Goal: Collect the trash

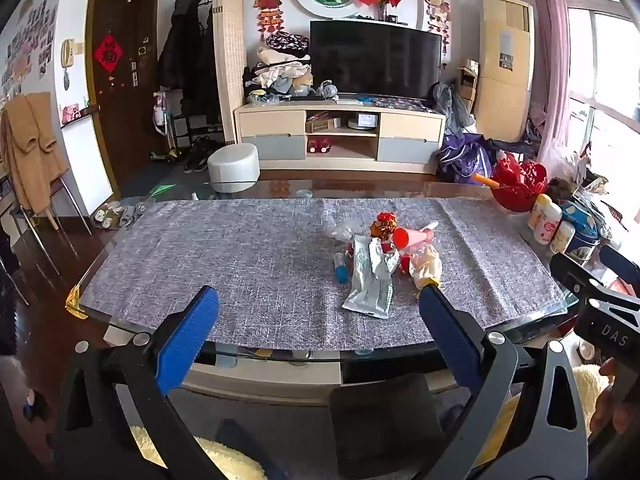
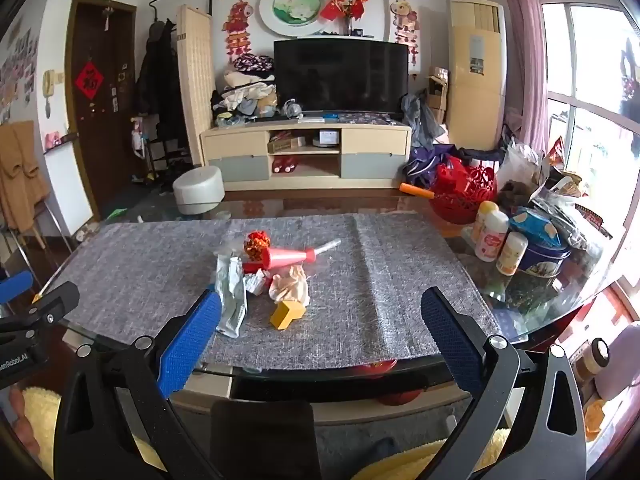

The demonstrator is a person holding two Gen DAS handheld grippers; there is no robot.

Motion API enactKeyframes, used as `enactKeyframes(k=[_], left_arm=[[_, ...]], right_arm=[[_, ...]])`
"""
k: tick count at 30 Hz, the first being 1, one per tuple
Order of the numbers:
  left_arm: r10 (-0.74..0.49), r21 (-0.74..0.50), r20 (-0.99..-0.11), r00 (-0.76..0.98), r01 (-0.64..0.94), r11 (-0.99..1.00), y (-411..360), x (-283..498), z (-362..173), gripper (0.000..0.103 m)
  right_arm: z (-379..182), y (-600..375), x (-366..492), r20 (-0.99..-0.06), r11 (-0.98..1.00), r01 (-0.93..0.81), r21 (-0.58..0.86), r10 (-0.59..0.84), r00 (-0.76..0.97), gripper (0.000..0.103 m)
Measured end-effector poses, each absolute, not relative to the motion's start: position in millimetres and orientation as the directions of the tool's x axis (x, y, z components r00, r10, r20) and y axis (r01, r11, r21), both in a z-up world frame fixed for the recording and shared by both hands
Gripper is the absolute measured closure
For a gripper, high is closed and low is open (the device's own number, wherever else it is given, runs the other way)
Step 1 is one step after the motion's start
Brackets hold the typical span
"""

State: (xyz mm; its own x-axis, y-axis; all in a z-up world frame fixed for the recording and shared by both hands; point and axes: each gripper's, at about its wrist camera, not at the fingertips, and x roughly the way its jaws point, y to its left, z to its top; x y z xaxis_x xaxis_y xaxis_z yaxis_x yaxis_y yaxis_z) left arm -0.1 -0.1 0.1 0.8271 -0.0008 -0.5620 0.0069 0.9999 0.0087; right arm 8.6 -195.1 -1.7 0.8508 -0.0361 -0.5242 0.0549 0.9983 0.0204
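Observation:
A pile of trash lies on the grey table mat (image 1: 240, 256) (image 2: 380, 280): a crumpled white-green wrapper (image 1: 370, 280) (image 2: 232, 300), a red cone-shaped horn (image 1: 412, 236) (image 2: 286, 258), a red-gold ornament (image 1: 384, 224) (image 2: 256, 242), a cream crumpled bag (image 1: 426, 266) (image 2: 290, 288), a yellow block (image 2: 287, 314) and a small blue tube (image 1: 340, 270). My left gripper (image 1: 318, 300) is open and empty, over the near table edge, short of the pile. My right gripper (image 2: 320, 304) is open and empty, also short of the pile.
A red basket (image 2: 464, 192) (image 1: 518, 184), several white bottles (image 2: 492, 236) (image 1: 546, 220), a blue tin (image 2: 544, 256) and bags crowd the table's right end. The glass table edge (image 1: 280, 354) runs just below the fingers. A dark chair back (image 1: 384, 420) stands below.

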Motion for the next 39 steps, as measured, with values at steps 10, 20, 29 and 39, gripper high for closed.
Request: enactKeyframes(k=[10,20,29,39], left_arm=[[-0.009,0.005,-0.549,0.836,0.014,1.0,-4.4,-2.4,8.6,0.008],[-0.013,0.002,-0.544,0.839,0.016,1.0,-5.9,-4.9,13.7,0.008],[-0.031,-0.008,-0.537,0.843,0.032,0.999,-4.7,-3.7,17.9,0.008],[-0.041,-0.009,-0.542,0.839,0.043,0.999,-3.8,-4.9,15.1,0.008]], right_arm=[[7.6,-204.4,-3.3,-0.488,0.997,0.067,0.038,-0.04,0.872,0.003],[10.9,-201.0,-1.8,-0.488,0.997,0.068,0.033,-0.043,0.872,0.003],[15.4,-196.8,-1.4,-0.48,0.997,0.066,0.031,-0.043,0.876,0.003],[17.0,-196.4,-1.1,-0.473,0.997,0.071,0.029,-0.049,0.879,0.003]])
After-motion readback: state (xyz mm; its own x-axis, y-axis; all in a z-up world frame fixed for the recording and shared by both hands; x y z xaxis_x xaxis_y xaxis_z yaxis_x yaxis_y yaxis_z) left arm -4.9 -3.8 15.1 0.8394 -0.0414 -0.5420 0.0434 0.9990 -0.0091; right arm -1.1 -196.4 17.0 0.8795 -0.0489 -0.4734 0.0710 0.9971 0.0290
